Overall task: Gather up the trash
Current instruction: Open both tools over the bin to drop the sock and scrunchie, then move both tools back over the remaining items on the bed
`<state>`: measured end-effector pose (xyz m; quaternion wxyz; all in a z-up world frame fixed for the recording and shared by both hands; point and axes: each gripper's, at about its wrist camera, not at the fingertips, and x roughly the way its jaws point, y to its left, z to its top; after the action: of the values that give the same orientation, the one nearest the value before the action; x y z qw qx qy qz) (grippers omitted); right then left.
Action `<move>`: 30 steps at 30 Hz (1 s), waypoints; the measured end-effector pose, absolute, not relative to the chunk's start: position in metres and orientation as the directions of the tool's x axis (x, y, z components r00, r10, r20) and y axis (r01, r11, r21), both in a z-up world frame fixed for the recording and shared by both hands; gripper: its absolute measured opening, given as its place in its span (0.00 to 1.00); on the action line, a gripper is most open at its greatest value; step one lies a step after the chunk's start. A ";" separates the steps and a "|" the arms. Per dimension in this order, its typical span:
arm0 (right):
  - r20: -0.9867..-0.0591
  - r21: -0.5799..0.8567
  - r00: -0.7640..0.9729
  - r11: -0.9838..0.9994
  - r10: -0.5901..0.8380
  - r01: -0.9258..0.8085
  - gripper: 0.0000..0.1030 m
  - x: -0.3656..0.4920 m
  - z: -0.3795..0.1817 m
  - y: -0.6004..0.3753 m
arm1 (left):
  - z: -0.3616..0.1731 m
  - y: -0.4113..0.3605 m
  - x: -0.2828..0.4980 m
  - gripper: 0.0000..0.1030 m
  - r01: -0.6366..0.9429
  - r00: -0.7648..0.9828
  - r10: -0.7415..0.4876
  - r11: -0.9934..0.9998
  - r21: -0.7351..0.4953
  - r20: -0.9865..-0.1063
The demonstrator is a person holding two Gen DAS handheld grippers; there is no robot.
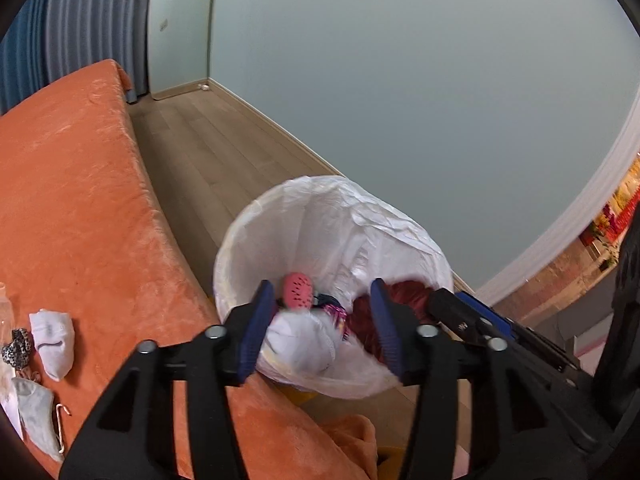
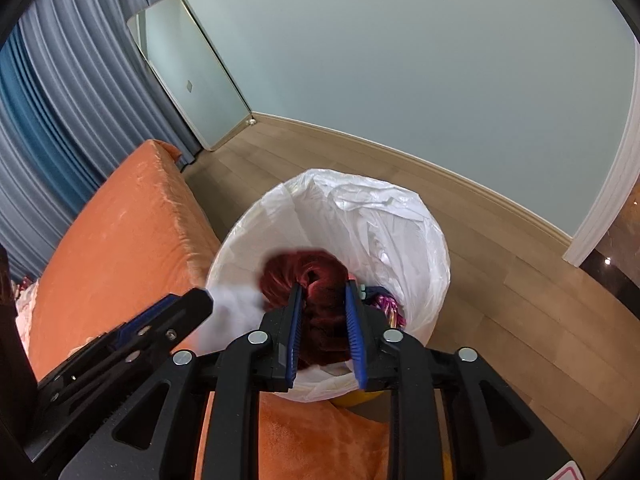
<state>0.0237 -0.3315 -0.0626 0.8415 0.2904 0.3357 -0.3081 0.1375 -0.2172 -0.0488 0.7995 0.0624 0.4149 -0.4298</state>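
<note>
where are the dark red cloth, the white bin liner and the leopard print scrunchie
dark red cloth point(image 2: 304, 276): right wrist view, bunched top above the gripper fingers
white bin liner point(image 2: 372, 220): right wrist view, far inner wall
leopard print scrunchie point(image 1: 17, 347): left wrist view, its middle, on the orange cover

bin point(image 1: 400, 216) right of bed point(image 1: 80, 200); socks point(image 1: 52, 340) on bed; cloth point(image 2: 320, 276) in bin

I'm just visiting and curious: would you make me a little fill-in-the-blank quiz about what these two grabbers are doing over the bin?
The right gripper is clamped on a dark ____ cloth.
The bin is lined with a ____ plastic bag.
The bin stands on the floor beside an ____ bed.
The left gripper has its jaws ____.

Missing words: red; white; orange; open
</note>
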 end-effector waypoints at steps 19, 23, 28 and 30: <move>-0.743 0.205 0.612 0.777 -0.272 0.595 0.35 0.061 -0.047 -0.266 | -0.029 -0.106 0.156 0.49 0.554 0.474 -0.526 0.801 -0.225 -0.706; -0.745 0.180 0.619 0.819 -0.248 0.545 0.35 0.074 -0.040 -0.239 | -0.026 -0.073 0.158 0.49 0.501 0.523 -0.477 0.842 -0.198 -0.706; -0.748 0.157 0.631 0.868 -0.207 0.471 0.36 0.091 -0.036 -0.198 | -0.024 -0.030 0.162 0.49 0.421 0.571 -0.420 0.887 -0.188 -0.705; -0.749 0.145 0.633 0.884 -0.195 0.444 0.39 0.096 -0.035 -0.185 | -0.024 -0.013 0.163 0.49 0.391 0.584 -0.401 0.901 -0.188 -0.705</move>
<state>0.0960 -0.1847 -0.0345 0.8892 0.1604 0.3890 -0.1797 0.1627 -0.0132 -0.0243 0.8900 -0.0062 0.3979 -0.2225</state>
